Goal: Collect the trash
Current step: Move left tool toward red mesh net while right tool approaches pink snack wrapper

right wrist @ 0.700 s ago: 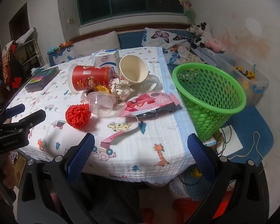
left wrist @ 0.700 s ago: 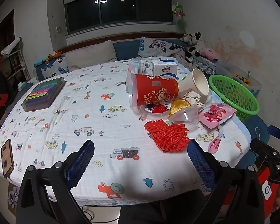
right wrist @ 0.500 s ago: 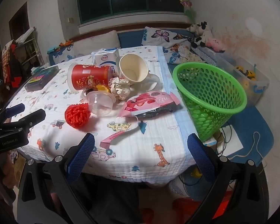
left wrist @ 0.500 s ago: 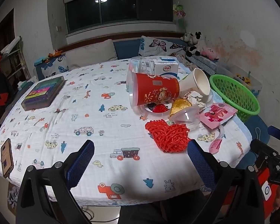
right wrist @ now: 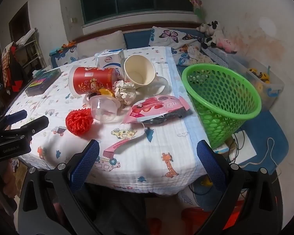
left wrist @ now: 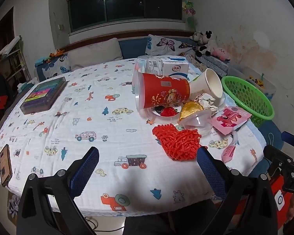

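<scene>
Trash lies heaped on the table's right side: a red paper cup [left wrist: 162,94] [right wrist: 94,80] on its side, a white paper cup [left wrist: 209,84] [right wrist: 139,71], a crumpled paper ball [right wrist: 125,92], a clear plastic cup [right wrist: 104,109], a pink snack wrapper [left wrist: 230,118] [right wrist: 156,108], a pink strip [right wrist: 119,146] and a red net ball [left wrist: 178,141] [right wrist: 79,121]. A green basket [left wrist: 247,98] [right wrist: 221,101] stands off the table's right edge. My left gripper [left wrist: 148,164] is open and empty above the near table edge. My right gripper [right wrist: 148,156] is open and empty, short of the pink strip.
A milk carton [left wrist: 174,67] stands behind the cups. A dark box of coloured pens [left wrist: 44,95] and a phone [left wrist: 4,164] lie on the left of the cartoon-print tablecloth [left wrist: 88,137]. A sofa with pillows runs along the back. A clear toy bin [right wrist: 264,82] sits behind the basket.
Both grippers have crept slightly forward toward the table. Nothing on the table has moved, and both stay open.
</scene>
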A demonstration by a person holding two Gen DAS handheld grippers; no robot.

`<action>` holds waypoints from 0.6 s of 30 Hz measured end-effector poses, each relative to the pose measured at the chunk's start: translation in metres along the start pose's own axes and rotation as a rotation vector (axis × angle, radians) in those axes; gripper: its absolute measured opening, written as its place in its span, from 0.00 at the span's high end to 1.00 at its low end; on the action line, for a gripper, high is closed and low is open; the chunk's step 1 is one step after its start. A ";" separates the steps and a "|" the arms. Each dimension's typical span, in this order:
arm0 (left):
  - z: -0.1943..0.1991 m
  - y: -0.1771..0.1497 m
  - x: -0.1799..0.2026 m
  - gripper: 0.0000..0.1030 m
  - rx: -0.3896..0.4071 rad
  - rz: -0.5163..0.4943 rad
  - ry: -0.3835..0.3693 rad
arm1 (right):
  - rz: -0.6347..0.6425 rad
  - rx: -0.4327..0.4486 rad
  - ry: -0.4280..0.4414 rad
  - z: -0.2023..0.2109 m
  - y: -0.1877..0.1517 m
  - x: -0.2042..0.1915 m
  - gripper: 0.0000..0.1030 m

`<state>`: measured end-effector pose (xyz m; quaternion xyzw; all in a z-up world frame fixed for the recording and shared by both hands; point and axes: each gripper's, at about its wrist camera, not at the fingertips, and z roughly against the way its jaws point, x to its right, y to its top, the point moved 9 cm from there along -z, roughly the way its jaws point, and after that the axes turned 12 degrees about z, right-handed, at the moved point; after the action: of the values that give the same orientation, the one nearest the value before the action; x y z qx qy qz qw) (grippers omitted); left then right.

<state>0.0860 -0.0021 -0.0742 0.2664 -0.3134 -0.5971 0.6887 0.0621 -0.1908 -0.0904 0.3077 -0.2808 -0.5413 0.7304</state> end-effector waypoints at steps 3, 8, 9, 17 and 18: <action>-0.003 0.000 0.001 0.06 -0.005 0.000 0.001 | 0.001 -0.006 0.002 -0.003 0.000 0.001 0.04; -0.006 0.001 0.000 0.06 -0.012 0.002 0.004 | -0.001 -0.012 0.007 -0.008 0.002 0.002 0.04; -0.007 0.001 0.000 0.06 -0.014 0.002 0.004 | -0.001 -0.011 0.008 -0.007 0.002 0.002 0.04; -0.011 0.004 0.000 0.06 -0.022 0.004 0.003 | 0.001 -0.016 0.015 -0.011 0.004 0.002 0.04; -0.013 0.005 0.000 0.06 -0.024 0.004 0.002 | 0.001 -0.018 0.017 -0.012 0.005 0.002 0.04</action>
<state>0.0984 -0.0017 -0.0791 0.2581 -0.3059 -0.5991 0.6934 0.0745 -0.1899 -0.0945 0.3055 -0.2697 -0.5409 0.7358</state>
